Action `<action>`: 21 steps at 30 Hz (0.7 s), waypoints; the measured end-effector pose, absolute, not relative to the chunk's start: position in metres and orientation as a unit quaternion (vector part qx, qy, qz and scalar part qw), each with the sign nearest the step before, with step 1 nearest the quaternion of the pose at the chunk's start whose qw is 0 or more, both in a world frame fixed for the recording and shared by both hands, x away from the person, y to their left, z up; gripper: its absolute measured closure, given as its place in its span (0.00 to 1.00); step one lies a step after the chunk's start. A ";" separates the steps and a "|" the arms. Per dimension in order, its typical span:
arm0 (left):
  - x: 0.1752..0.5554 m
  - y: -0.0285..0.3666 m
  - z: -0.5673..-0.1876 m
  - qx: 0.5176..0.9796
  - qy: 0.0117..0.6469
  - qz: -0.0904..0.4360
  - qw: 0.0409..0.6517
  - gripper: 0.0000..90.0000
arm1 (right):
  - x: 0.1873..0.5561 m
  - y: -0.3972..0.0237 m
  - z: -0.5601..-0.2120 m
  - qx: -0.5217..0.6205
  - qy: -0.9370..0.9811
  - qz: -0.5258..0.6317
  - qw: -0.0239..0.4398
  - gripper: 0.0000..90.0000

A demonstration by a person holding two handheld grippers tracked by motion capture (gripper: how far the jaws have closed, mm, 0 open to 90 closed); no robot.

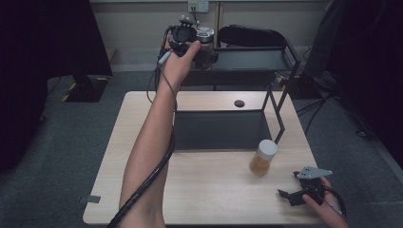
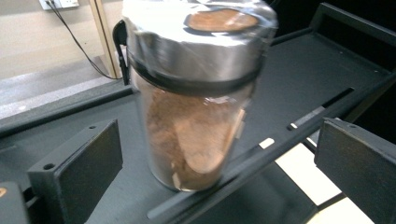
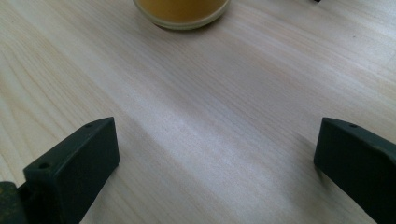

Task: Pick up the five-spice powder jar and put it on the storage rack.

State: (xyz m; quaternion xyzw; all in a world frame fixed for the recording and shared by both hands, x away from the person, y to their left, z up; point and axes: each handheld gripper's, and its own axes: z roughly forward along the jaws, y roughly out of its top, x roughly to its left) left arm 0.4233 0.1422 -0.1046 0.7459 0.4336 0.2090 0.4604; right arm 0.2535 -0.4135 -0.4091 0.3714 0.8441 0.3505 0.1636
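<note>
A clear jar (image 2: 196,116) with a steel lid and brown powder inside stands upright on the top shelf (image 2: 327,60) of a black rack. My left gripper (image 2: 219,140) is open, its jaws standing wide on either side of the jar without touching it. In the high view that jar (image 1: 205,40) is at the far middle, just beyond my left gripper (image 1: 191,39). A second jar (image 1: 263,157) with a white lid and amber contents stands on the wooden table (image 1: 209,190). My right gripper (image 1: 289,185) rests open near the table's front right, empty, with the amber jar (image 3: 182,11) ahead of it.
The rack's lower tray (image 1: 218,130) lies on the table's middle, with thin black posts (image 1: 280,114) rising at its right. A round hole (image 1: 239,103) marks the table's far side. A dark chair (image 1: 252,35) stands behind the rack.
</note>
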 end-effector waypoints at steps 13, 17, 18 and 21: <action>0.401 0.149 -0.120 0.759 0.403 0.194 0.473 0.02 | 0.253 -0.413 -0.409 0.372 0.844 0.351 0.164 0.00; 0.392 0.155 -0.125 0.758 0.398 0.193 0.479 0.02 | 0.253 -0.413 -0.409 0.372 0.844 0.351 0.164 0.00; 0.389 0.156 -0.126 0.759 0.396 0.192 0.480 0.02 | 0.253 -0.414 -0.409 0.372 0.844 0.351 0.163 0.00; 0.384 0.159 -0.129 0.758 0.393 0.191 0.484 0.02 | 0.253 -0.413 -0.409 0.372 0.844 0.351 0.164 0.00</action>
